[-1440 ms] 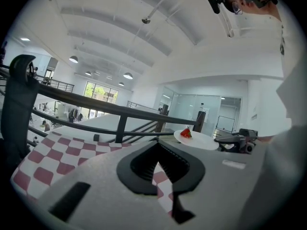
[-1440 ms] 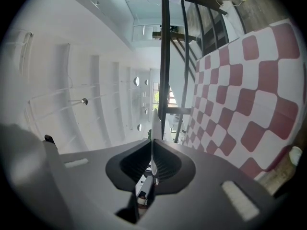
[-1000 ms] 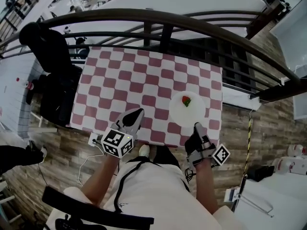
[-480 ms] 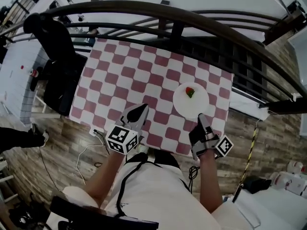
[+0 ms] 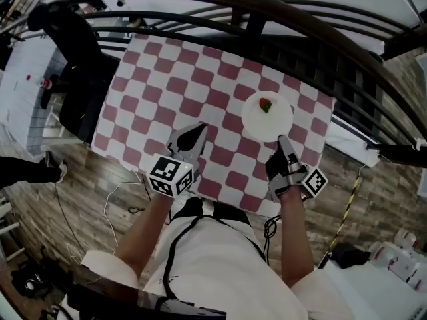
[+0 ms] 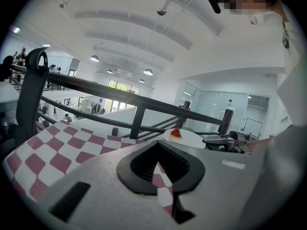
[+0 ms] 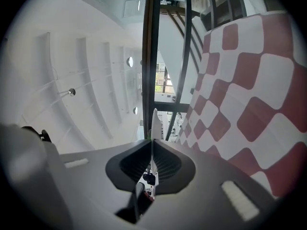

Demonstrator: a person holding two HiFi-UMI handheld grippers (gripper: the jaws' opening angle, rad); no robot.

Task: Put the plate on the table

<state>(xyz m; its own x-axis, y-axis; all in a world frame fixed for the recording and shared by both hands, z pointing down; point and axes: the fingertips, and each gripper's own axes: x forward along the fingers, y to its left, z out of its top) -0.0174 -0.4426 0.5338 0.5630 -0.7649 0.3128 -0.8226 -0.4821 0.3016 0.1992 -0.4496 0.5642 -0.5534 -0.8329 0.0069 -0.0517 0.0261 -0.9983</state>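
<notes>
A white plate (image 5: 273, 121) with a strawberry (image 5: 265, 105) on it is over the right part of the red-and-white checked table (image 5: 167, 79). My right gripper (image 5: 281, 141) is shut on the plate's near rim. In the right gripper view the plate (image 7: 155, 121) shows edge-on as a thin white sliver between the closed jaws of that gripper (image 7: 153, 141). I cannot tell whether the plate rests on the cloth. My left gripper (image 5: 198, 131) is shut and holds nothing, over the cloth left of the plate. The left gripper view shows the plate (image 6: 192, 140) and strawberry (image 6: 176, 133) to the right.
A dark curved railing (image 5: 267, 9) runs close behind the table's far edge. A black chair with dark clothing (image 5: 77, 79) stands at the table's left side. A cable (image 5: 123, 195) lies on the wooden floor by the near left corner.
Both grippers have moved forward from the table's near edge to over the cloth. The plate went with the right gripper, farther in from the near edge.
</notes>
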